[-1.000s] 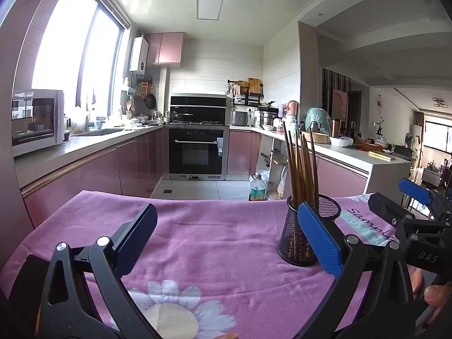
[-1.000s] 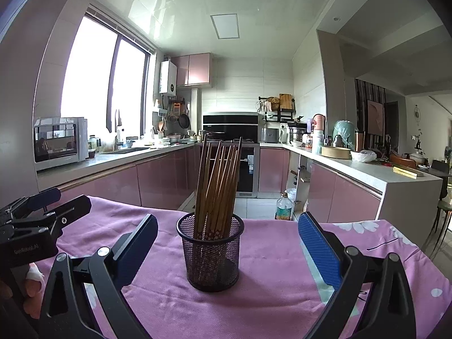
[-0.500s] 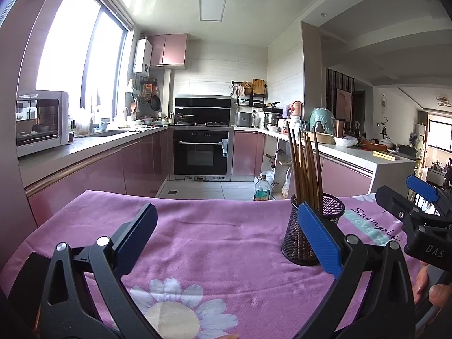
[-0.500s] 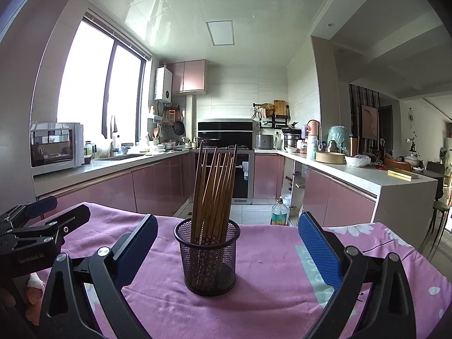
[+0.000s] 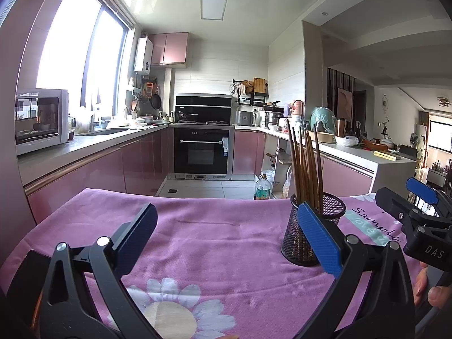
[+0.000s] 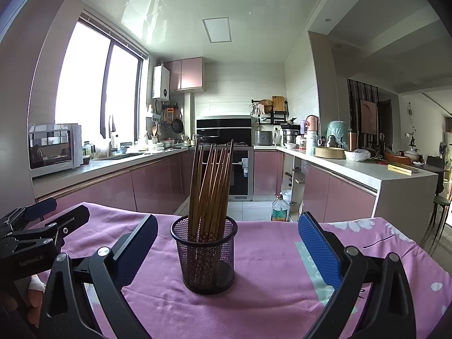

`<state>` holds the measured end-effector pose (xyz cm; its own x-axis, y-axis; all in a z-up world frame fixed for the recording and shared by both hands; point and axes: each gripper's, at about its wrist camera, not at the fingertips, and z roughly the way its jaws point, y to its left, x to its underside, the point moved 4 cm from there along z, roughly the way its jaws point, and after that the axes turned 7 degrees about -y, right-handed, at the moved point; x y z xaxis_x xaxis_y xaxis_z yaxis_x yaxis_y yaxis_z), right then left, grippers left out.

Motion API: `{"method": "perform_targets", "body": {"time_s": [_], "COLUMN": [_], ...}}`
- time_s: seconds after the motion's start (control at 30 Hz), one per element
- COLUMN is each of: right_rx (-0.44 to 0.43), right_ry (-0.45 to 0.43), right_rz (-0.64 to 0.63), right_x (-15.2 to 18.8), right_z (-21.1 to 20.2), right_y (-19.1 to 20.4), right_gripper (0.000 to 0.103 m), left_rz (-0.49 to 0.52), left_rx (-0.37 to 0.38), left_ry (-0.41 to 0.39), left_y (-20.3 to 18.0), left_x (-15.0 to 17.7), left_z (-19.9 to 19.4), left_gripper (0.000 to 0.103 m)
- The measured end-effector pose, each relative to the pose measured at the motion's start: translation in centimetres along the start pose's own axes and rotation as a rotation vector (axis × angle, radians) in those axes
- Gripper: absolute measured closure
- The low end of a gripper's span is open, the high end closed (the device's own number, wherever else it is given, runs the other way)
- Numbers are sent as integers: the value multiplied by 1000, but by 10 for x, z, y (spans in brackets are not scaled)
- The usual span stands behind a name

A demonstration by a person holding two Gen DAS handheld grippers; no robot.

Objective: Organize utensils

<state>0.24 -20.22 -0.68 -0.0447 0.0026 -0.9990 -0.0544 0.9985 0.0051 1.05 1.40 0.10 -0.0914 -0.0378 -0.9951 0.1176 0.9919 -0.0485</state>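
Note:
A black mesh cup (image 6: 205, 254) stands upright on the pink flowered cloth (image 6: 268, 257), holding several brown chopsticks (image 6: 210, 186) that lean slightly right. My right gripper (image 6: 227, 243) is open, its fingers either side of the cup and nearer the camera, touching nothing. In the left wrist view the same cup (image 5: 312, 231) sits partly behind the right blue pad (image 5: 319, 240). My left gripper (image 5: 226, 231) is open over bare cloth, left of the cup. Each gripper shows at the edge of the other's view.
The cloth-covered table (image 5: 214, 243) ends at its far edge before a kitchen floor with a plastic bottle (image 6: 279, 209). Pink cabinets and counters run along both sides, with an oven (image 5: 203, 152) at the back. A hand (image 5: 432, 285) holds the right gripper's handle.
Both cameras have tilted or dropped slightly, so the cup sits lower in each view. The cup, chopsticks and both grippers' openings are unchanged.

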Motion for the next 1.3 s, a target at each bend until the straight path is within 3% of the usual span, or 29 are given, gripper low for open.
{"method": "perform_targets", "body": {"time_s": [1.3], "right_rx": [7], "right_ry": [-8], "right_rz": [-8], "right_x": [-1], "right_z": [-3], "right_y": [-2], "right_gripper": [7], "left_rz": [-4], "left_rx": [-4], "left_ry": [-4], "left_y": [-1], "left_x": [0], "left_z": [0], "left_gripper": [5]}}
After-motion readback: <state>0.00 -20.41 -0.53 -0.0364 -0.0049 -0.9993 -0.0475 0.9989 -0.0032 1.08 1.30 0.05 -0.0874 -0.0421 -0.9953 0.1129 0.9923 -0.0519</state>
